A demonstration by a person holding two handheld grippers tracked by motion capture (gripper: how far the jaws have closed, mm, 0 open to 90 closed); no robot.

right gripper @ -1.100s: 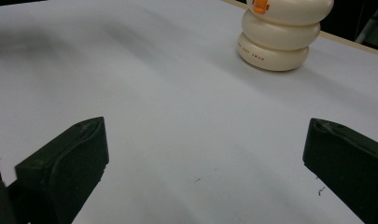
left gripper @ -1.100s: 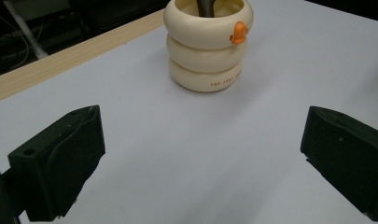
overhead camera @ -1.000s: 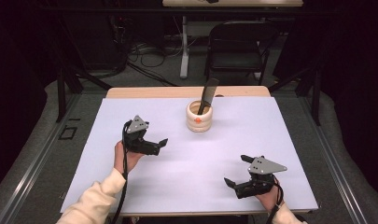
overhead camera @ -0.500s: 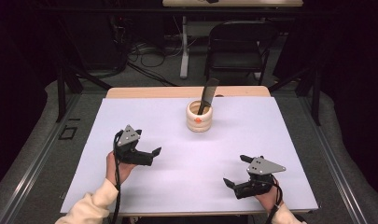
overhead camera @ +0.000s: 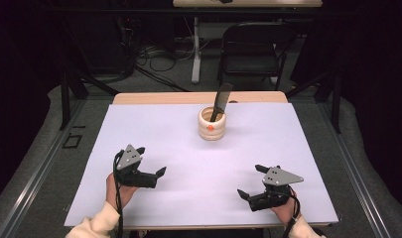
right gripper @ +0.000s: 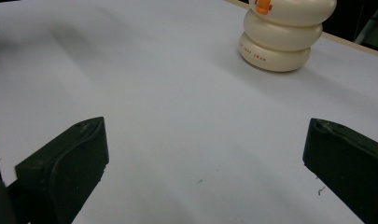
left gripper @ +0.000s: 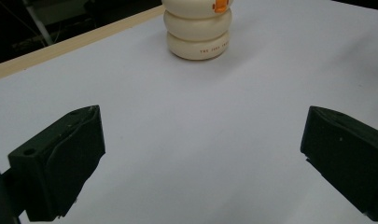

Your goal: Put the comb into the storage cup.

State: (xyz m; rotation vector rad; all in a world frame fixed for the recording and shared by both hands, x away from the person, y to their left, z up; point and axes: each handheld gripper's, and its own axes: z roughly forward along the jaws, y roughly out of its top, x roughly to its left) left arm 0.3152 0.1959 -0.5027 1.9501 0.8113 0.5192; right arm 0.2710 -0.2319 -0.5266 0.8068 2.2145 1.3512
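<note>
Both grippers rest low over the white table, well apart. The left gripper at near left and right gripper at near right stand wide open, holding nothing. The cream ribbed holder stands far centre, a dark utensil leaning inside it.

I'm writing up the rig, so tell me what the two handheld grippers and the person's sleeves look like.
Both the left gripper and the right gripper are black, with two blocky black jaws and a grey three-cornered plate on top carrying small dark dots. A black cable trails from each toward the person. Cream long sleeves cover the forearms.
</note>
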